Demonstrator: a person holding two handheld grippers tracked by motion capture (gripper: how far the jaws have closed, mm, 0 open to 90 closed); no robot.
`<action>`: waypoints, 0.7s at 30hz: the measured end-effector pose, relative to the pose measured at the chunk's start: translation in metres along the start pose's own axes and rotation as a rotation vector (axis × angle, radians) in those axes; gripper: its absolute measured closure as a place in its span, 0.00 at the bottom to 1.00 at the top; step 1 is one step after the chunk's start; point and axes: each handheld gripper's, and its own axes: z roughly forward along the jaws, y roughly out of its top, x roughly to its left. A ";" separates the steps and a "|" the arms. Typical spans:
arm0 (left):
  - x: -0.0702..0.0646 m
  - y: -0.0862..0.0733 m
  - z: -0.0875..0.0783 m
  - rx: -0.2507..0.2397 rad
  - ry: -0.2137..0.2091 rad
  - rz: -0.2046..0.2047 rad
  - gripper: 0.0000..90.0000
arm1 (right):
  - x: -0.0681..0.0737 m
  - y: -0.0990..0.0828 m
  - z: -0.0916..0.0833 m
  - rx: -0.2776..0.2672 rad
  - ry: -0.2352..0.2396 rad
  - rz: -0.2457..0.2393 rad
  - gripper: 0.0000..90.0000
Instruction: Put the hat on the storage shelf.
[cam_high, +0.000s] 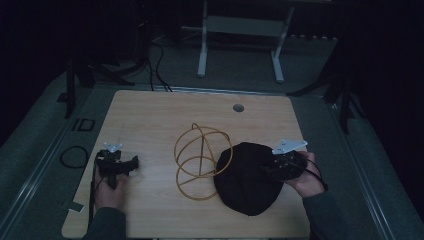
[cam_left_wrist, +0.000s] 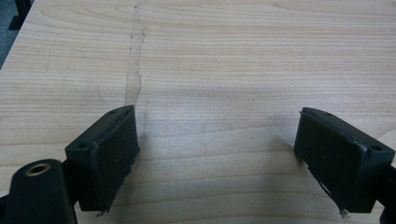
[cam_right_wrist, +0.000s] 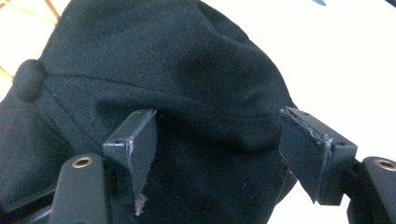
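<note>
Where the black cap (cam_high: 247, 177) overlaps it, wire frame (cam_high: 199, 161) hidden | right gripper (cam_right_wrist: 217, 140) jaws apart over cap | left gripper (cam_left_wrist: 217, 154) spread, empty

1. The left gripper (cam_high: 131, 164) rested low at the person's left, jaws spread wide with nothing between them.
2. The right gripper (cam_high: 265, 170), held in the right hand (cam_high: 307, 177), had its jaws parted.

Dim room, grey carpet floor (cam_high: 240, 60), white metal frame w/ legs (cam_high: 240, 30) at back, black cables (cam_high: 157, 65) on floor
</note>
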 end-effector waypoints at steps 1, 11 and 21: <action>0.000 0.000 0.000 0.000 0.000 0.000 0.15 | 0.001 0.003 -0.002 -0.003 -0.006 -0.008 0.30; 0.000 0.000 0.000 0.000 0.000 0.000 0.15 | 0.008 0.012 0.022 0.047 -0.027 -0.040 0.26; 0.000 0.000 0.000 0.000 0.000 0.000 0.15 | 0.004 0.016 0.031 0.044 -0.011 -0.025 0.22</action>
